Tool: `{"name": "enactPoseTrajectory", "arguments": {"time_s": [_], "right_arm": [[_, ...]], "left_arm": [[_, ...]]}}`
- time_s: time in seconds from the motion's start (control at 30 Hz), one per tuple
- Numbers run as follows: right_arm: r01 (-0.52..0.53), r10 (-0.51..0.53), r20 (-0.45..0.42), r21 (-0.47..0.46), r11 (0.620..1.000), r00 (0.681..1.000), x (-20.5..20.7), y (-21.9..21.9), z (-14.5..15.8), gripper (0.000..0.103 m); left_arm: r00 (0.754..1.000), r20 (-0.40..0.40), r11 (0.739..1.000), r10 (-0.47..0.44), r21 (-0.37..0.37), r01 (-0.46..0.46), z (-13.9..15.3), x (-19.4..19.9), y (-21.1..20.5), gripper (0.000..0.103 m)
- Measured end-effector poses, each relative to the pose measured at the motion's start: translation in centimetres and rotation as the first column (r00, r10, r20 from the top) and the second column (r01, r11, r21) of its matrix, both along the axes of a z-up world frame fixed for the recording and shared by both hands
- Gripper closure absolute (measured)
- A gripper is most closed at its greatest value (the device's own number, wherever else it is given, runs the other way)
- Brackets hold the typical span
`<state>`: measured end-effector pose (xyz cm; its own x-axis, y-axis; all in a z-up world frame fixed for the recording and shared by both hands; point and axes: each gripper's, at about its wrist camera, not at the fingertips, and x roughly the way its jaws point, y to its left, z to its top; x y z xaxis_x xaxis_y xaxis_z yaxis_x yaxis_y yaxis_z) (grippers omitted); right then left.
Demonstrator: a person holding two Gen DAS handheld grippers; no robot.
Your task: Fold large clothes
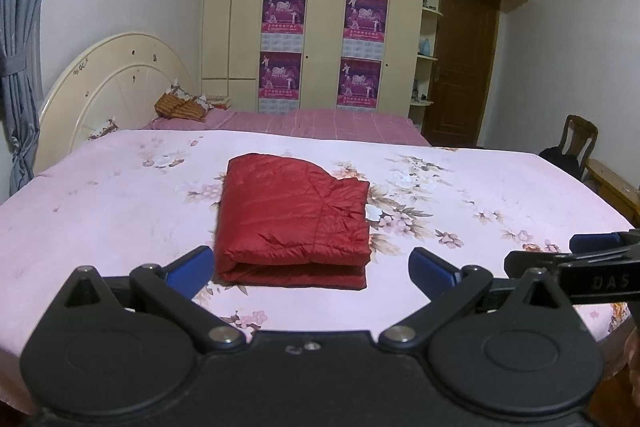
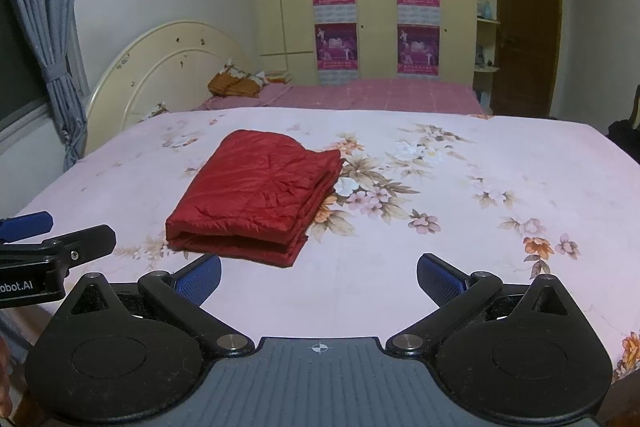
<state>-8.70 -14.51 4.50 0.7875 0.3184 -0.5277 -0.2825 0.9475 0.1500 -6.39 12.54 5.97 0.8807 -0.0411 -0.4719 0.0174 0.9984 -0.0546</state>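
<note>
- Left wrist view shows the red jacket (image 1: 294,223) lying folded into a neat, thick square on the pink flowered bed cover (image 1: 100,211), near the middle of the bed and close to my side.
- It looks done to me, with its layers stacked and the folded edge facing me, so I think the folding is finished.
- My left gripper (image 1: 312,267) is wide open and holds nothing. It hangs just in front of the jacket, not touching it.
- My right gripper (image 2: 319,277) is wide open too and holds nothing. The jacket is ahead of it and a bit to the left.
- I think both are pulled back so the pile stays tidy.
- I cannot see sleeves, a zip or a collar, because they are tucked inside.
- Behind the bed are a round headboard (image 2: 160,67) and a tall wardrobe (image 1: 316,27) with purple posters I cannot read.
</note>
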Motion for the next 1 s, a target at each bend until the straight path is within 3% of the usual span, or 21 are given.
{"name": "enactPoseTrajectory", "arguments": {"time_s": [1.0], "right_arm": [[0.003,-0.003,0.002,0.006,1.000,1.000,0.62,-0.50,0.28,0.000]], "left_arm": [[1.000,0.003,1.000,-0.002,0.007,0.002,0.34,0.60,0.03,0.000]]}}
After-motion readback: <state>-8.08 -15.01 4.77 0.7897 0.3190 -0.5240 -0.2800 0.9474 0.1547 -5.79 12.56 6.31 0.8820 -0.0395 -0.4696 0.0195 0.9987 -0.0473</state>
